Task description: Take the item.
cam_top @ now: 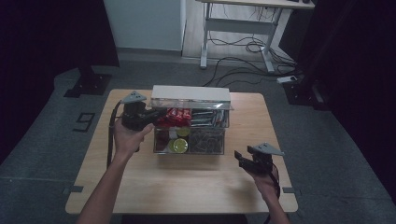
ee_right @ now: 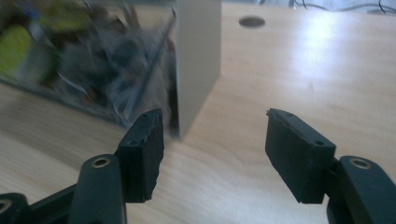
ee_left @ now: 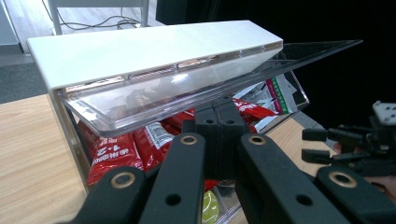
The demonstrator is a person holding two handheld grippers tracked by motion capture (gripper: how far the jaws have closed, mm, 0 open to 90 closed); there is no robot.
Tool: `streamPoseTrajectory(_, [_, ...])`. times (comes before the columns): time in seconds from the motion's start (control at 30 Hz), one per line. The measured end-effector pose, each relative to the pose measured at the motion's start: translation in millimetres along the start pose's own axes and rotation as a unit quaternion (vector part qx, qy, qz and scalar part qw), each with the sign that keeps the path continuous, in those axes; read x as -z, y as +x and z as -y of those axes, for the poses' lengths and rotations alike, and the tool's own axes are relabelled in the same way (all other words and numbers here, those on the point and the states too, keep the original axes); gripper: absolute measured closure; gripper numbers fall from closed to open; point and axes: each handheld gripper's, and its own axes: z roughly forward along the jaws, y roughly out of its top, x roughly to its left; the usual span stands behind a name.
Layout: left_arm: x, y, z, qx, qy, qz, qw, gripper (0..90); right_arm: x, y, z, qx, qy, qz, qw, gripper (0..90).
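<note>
Pressing together, the left gripper noses under the clear hinged lid of the storage box mid-table, red snack packets inside. The right gripper gapes wide over bare tabletop, near the box's blurred white corner.

Box contents smeared by blur in the right gripper view; yellow and dark shapes there beyond telling. Left gripper fingertips pressed together, tips tucked under the clear lid; contact with the lid or the red packets impossible to judge. Print on those packets too small to read. Right gripper cut off by the edge in the left gripper view. Lower tray items tiny from above, apart from a yellow round lid.
</note>
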Motion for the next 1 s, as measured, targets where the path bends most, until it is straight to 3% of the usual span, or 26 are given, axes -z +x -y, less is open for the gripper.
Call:
streamPoseTrajectory(0.4, [-1.3, -0.8, 0.2, 0.001, 0.0, 0.003, 1.0, 90.0, 9.3, 15.5, -42.3, 0.013, -0.044, -0.023, 0.9987, 41.0])
streamPoseTrajectory(1.0, [-0.7, -1.0, -1.8, 0.002, 0.001, 0.002, 1.0, 90.0, 16.9, 21.1, -62.0, 0.015, -0.062, -0.029, 0.9976, 41.8])
